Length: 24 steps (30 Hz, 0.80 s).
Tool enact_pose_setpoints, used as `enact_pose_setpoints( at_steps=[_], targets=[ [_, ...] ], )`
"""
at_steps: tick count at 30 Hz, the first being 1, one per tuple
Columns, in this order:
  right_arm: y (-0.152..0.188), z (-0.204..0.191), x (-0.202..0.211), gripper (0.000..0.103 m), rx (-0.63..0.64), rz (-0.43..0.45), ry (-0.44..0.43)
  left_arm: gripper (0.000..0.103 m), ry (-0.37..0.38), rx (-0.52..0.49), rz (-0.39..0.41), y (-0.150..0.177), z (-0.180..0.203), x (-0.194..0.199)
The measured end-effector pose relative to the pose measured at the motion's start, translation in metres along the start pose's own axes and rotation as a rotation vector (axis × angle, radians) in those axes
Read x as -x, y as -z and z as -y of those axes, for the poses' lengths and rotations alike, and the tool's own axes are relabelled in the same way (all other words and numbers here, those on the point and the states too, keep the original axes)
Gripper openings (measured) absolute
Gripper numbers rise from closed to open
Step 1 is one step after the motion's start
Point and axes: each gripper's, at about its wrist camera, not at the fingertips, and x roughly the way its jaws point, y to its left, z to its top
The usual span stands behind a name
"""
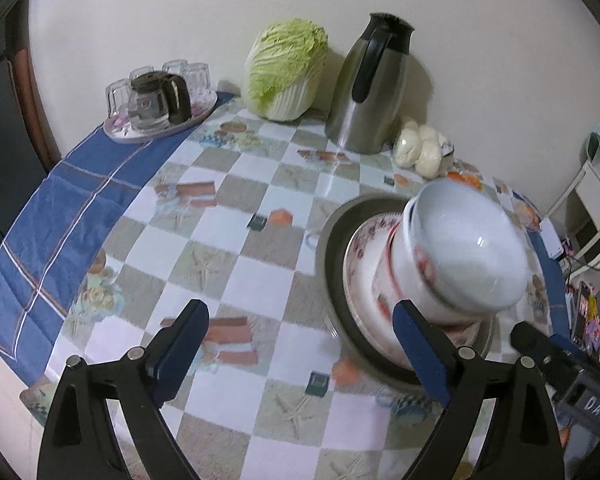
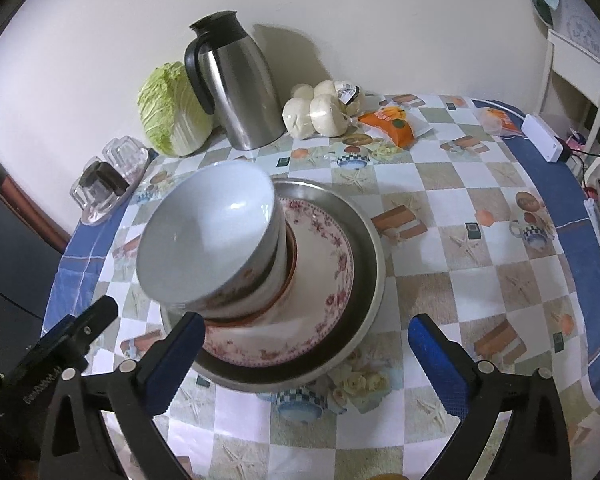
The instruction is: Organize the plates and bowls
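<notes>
White bowls [image 2: 208, 240] stacked on floral plate [image 2: 324, 280], inside metal pan [image 2: 370, 264]

Bare tablecloth [image 1: 228, 264] left of the stacked bowls [image 1: 460, 256]; cabbage [image 1: 288, 68] and jug [image 1: 372, 84] along the wall.

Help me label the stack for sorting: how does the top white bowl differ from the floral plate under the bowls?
The white bowl is deep and plain white inside; the floral plate is shallow, with pink flowers round its rim. The bowl tops the nested bowls; the plate lies beneath them, in the metal tray. The bowl looks narrower than the plate. Both are round, light-coloured tableware in one stack.
</notes>
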Motion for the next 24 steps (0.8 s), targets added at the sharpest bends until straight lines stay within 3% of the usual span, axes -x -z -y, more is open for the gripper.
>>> enact_pose_setpoints(
  at_steps=[9, 15, 24],
  targets=[
    [0.026, 0.0, -0.001, 0.103, 0.038, -0.018, 0.032, 0.094, -0.025, -0.045, 0.003, 0.03, -0.017, 0.001],
    [0.043, -0.002, -0.005, 0.103, 0.067, -0.042, 0.051, 0.094, -0.089, -0.085, 0.017, 0.045, -0.024, 0.003],
    [0.059, -0.003, -0.007, 0.103, 0.084, -0.063, 0.074, 0.094, -0.089, -0.102, -0.012, 0.058, -0.027, -0.001]
  ],
)
